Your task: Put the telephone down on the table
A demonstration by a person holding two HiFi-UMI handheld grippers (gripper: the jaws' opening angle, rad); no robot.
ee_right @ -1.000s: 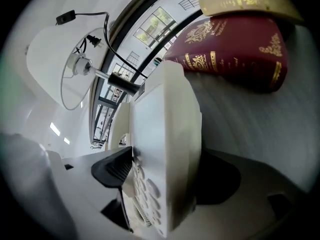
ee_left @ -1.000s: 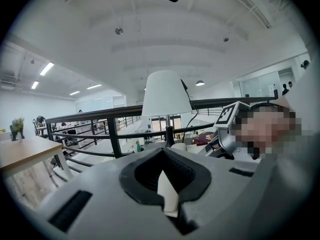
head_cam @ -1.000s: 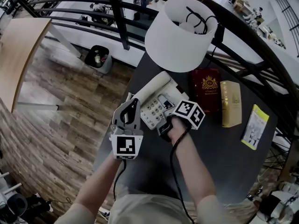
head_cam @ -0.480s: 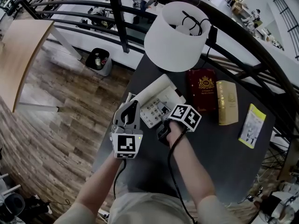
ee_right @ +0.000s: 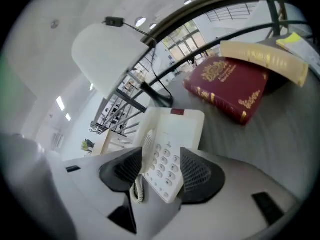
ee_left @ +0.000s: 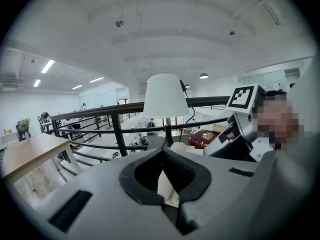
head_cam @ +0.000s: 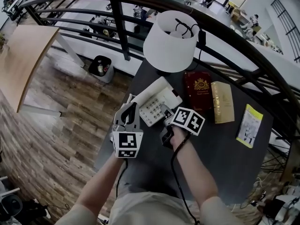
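Observation:
The white telephone point(head_cam: 157, 100) lies flat on the dark table point(head_cam: 220, 158) near its left edge, handset in its cradle and coiled cord at the near corner. My right gripper point(head_cam: 167, 116) hovers just above the phone's near end. In the right gripper view the telephone point(ee_right: 167, 149) shows between the closing jaws, and the pads point(ee_right: 197, 176) do not press on it. To the phone's left, my left gripper point(head_cam: 134, 104) is shut with nothing in it. In the left gripper view the left gripper point(ee_left: 163, 152) has its tips together, with a sliver of the telephone point(ee_left: 165, 186) seen through the loop.
A white lamp point(head_cam: 168, 41) stands at the table's far edge. Right of the phone lie a red book point(head_cam: 199, 90), a tan book point(head_cam: 222, 102) and a yellow booklet point(head_cam: 248, 125). A dark railing point(head_cam: 117, 18) runs behind. Beyond the table's left edge is wooden floor.
My right gripper has lifted off the phone's keypad and drawn back toward me. The telephone stays on the table. The left gripper has barely shifted.

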